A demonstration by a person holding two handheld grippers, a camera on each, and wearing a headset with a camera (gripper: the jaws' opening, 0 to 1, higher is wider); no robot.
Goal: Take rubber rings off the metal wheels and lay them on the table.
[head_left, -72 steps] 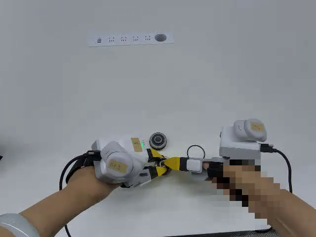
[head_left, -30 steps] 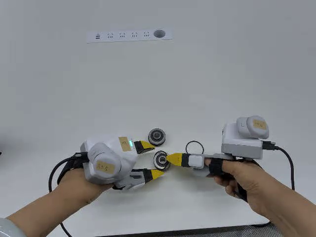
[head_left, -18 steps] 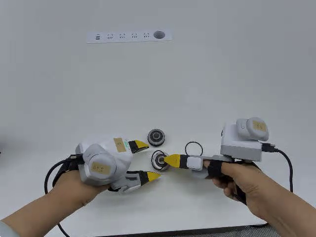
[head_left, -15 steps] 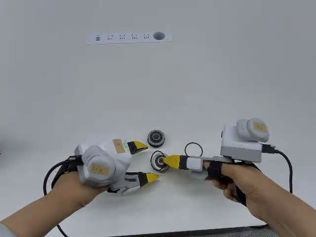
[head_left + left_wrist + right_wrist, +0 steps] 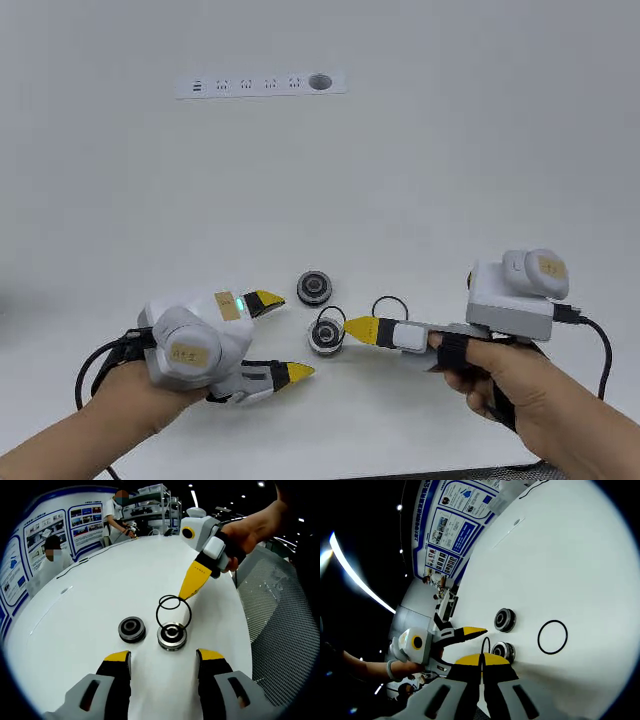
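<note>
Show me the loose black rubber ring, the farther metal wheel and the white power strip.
Loose black rubber ring point(image 5: 538, 637), right gripper view, its rim.
Farther metal wheel point(image 5: 314, 287), head view, its hub.
White power strip point(image 5: 262, 85), head view, its middle.

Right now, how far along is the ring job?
Done: one ring lies loose on the table. In hand: the right gripper is shut on a second ring, tilted up over the near wheel; the left gripper is open. Left: lay it down; the far wheel looks dark-rimmed, perhaps still ringed.
</note>
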